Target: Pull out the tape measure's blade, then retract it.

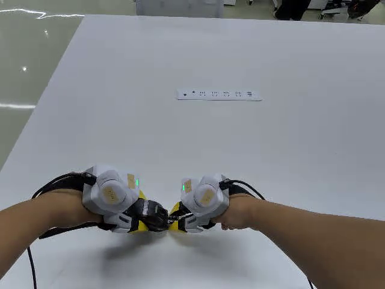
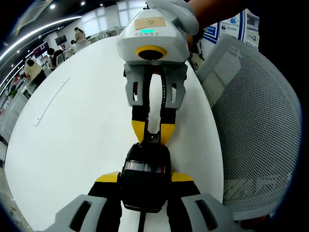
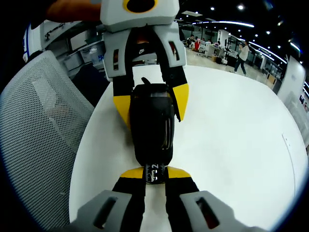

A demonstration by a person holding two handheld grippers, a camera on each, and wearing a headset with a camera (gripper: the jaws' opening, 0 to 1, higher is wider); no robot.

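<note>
Left gripper (image 2: 145,179) is clamped on the black tape measure (image 2: 146,164), yellow tips on either flank of the case. Right gripper (image 3: 154,173) is closed on the end of the blade (image 3: 153,169), with a printed 2 visible between its tips. The 2 grippers face each other nose to nose, tips nearly touching. The blade is barely out, so this is judged the very start of the pull.

The tape measure is low over the white table (image 1: 252,150), in front of the person and near the table's near edge. Cannot tell if it rests on the surface.

Key relation: the blade axis runs left-right across the person, in line with both sets of jaws and roughly parallel to the near edge. The case lies straight ahead of the right gripper, blade mouth toward it. The pull should take the right gripper out to the person's right while the left holds the case fixed.

Room: bare table on both sides. The power strip (image 1: 219,94) is well apart on the far side, off the path. A mesh chair (image 2: 256,135) sits just beyond the near edge. Risk: the thin blade slips from the tips, or kinks if pulled off axis
</note>
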